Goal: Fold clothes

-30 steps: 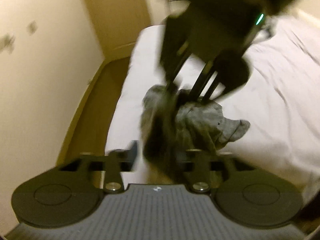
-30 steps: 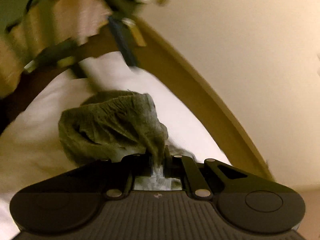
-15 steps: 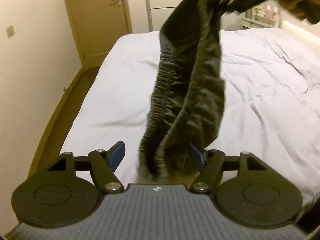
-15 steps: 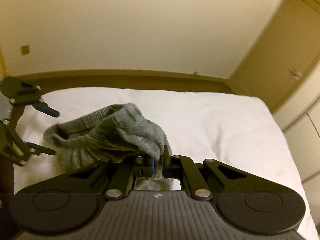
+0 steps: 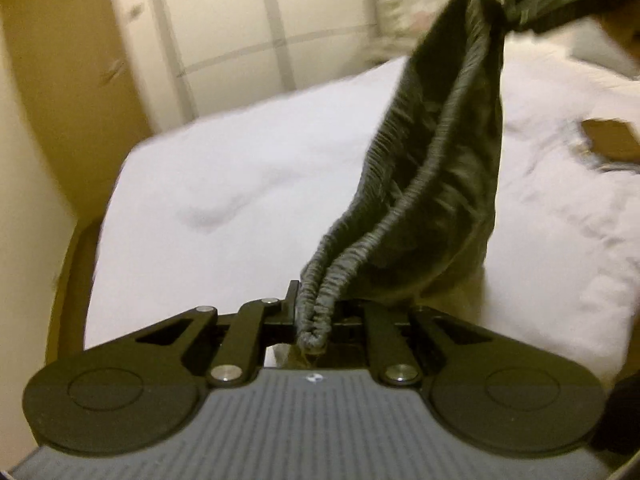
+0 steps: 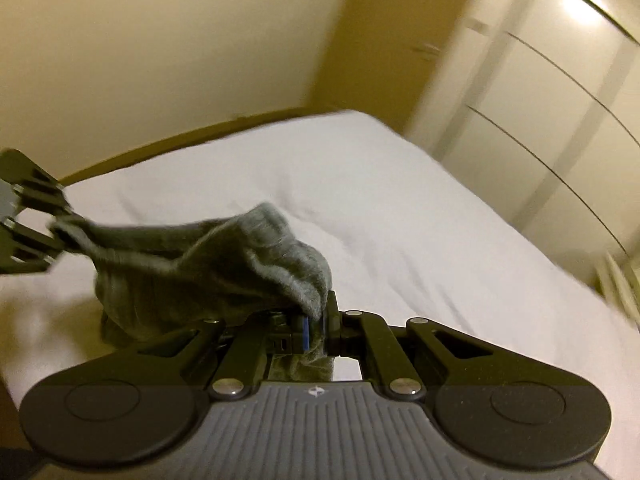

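Observation:
A grey knitted garment [image 5: 436,184] with a ribbed elastic waistband hangs stretched in the air between both grippers, above a white bed [image 5: 240,184]. My left gripper [image 5: 316,316] is shut on one end of the waistband. The other end runs up to my right gripper [image 5: 532,4] at the top right of the left wrist view. In the right wrist view my right gripper [image 6: 316,328] is shut on a bunched corner of the grey garment [image 6: 224,268]. Its far end leads to my left gripper [image 6: 52,236] at the left edge.
White wardrobe doors [image 5: 256,28] stand beyond the bed and appear again as wardrobe doors [image 6: 540,112] on the right. A wooden door [image 5: 68,64] and a cream wall [image 6: 160,48] border the bed. A brown flat object [image 5: 608,140] lies on the bed at right.
My left gripper, open around the hanging garment half a second ago, has shut on the waistband. The garment is now pulled out between both grippers, and both views have swung.

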### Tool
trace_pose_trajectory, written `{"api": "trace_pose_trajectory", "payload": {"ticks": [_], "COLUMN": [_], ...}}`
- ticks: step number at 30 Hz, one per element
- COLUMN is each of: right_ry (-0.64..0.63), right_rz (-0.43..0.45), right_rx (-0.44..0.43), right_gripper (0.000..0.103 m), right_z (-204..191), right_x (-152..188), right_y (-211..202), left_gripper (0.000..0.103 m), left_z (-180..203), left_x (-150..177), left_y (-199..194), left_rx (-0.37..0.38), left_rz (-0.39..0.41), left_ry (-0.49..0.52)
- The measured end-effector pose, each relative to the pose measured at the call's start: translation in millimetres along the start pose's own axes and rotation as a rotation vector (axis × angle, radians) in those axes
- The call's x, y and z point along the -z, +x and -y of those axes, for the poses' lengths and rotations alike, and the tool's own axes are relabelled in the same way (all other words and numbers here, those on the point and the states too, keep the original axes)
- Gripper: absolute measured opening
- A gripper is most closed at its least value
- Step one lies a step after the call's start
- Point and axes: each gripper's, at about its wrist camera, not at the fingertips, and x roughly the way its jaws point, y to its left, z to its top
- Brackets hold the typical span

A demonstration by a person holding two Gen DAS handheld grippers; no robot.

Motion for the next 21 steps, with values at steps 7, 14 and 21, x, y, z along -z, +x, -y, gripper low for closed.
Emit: {"api": "trace_pose_trajectory", "payload": {"ticks": [7,14,21], "right_ry": [0.29,0.342,0.378], "right_rz": [-0.012,0.034,-0.015], "right_rx": [0.28,0.458,0.387], "right_gripper": [0.004,0.004,0.004], "right_z": [58,107,244], "right_x": [57,91,144], "right_y": [-146,-216,-174], "left_gripper": [0.007,0.007,0.008], "left_z": [60,102,135], "left_x": [-91,-152,-229], "left_y": [-25,-8,86], "left_rx": [0.332,0.462,0.408], "left_rz": [0.151,0.163,0.055], "left_ry": [0.192,0.251,0.26]}}
